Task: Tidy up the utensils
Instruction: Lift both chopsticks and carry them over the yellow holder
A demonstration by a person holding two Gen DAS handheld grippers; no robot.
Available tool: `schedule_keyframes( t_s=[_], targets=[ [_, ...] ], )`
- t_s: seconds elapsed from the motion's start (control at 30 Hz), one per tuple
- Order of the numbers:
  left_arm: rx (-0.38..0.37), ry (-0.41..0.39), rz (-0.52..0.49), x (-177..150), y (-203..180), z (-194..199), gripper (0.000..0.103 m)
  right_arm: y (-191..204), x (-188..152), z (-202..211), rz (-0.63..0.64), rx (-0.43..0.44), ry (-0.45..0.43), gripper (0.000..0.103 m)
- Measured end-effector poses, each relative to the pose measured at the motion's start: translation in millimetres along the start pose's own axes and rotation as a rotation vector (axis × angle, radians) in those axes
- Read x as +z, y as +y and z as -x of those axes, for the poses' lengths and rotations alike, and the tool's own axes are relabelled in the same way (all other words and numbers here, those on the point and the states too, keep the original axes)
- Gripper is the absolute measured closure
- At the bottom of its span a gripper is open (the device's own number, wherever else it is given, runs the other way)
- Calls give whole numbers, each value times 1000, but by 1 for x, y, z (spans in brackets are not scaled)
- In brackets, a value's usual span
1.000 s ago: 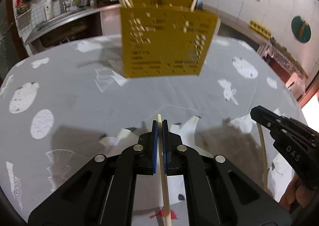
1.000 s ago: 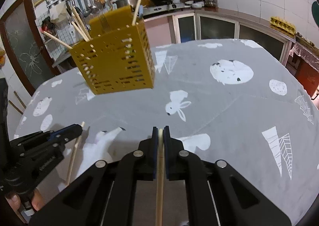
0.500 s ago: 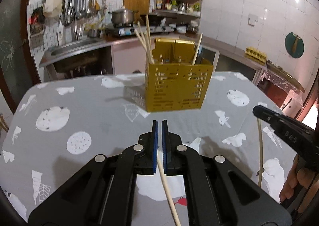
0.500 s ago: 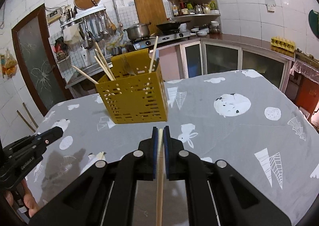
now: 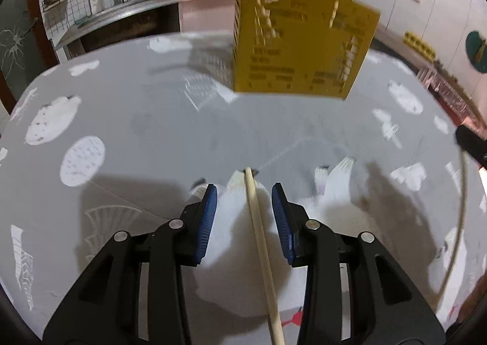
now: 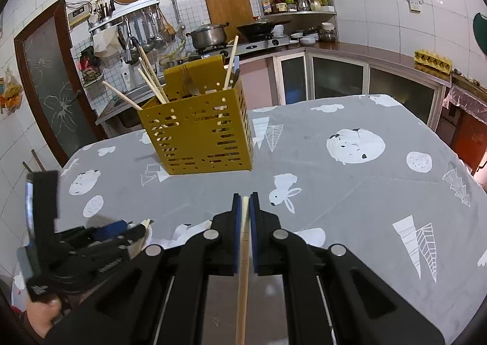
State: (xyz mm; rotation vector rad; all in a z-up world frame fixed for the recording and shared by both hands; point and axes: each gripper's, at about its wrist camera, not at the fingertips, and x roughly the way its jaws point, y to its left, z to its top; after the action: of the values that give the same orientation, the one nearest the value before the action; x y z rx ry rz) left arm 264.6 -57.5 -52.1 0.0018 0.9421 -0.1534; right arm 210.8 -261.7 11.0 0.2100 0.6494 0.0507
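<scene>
A yellow perforated utensil holder (image 5: 298,49) (image 6: 197,138) stands on the grey tablecloth with several chopsticks and a fork in it. My left gripper (image 5: 244,192) (image 6: 134,229) hangs low over the cloth in front of the holder. Its jaws are opening, and a wooden chopstick (image 5: 261,247) lies loose between the blue pads, touching neither. My right gripper (image 6: 246,197) (image 5: 470,144) is shut on a second chopstick (image 6: 243,269) (image 5: 456,238), which runs back along its fingers. It is held above the table, short of the holder.
The tablecloth (image 6: 350,198) is printed with white shapes and falls off at a rounded far edge. Behind it are a kitchen counter, a sink, a stove with a pot (image 6: 207,36) and hanging tools. A hand (image 6: 39,311) holds the left gripper.
The left jaws have parted from the chopstick they were clamping. The left gripper pulled back and then dipped toward the cloth. In the right wrist view the holder looks farther off.
</scene>
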Motion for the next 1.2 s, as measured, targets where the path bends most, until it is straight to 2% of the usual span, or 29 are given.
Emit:
schedule_keyframes(
  t_s=[0.17,0.3,0.47,0.63,0.9,1.2],
  targets=[
    [49,3,-30,3,-8,-7,72,-3,-1,-4,-7,-4,8,97],
    [24,13,-26,9,-5,-10,97,-2,-2,-7,-13,0,11,97],
    [-13,-7,-7,10,-2,-2,98,1,-2,-8,-9,6,7,97],
    [-45,-106,6,16,-2,30,99,4,3,-5,-4,13,-12,97],
    [-60,-352,-9,29,-3,106,99,12,16,8,12,29,-67,97],
    [-33,-516,-40,43,-6,154,99,23,37,32,42,26,-189,97]
  ],
)
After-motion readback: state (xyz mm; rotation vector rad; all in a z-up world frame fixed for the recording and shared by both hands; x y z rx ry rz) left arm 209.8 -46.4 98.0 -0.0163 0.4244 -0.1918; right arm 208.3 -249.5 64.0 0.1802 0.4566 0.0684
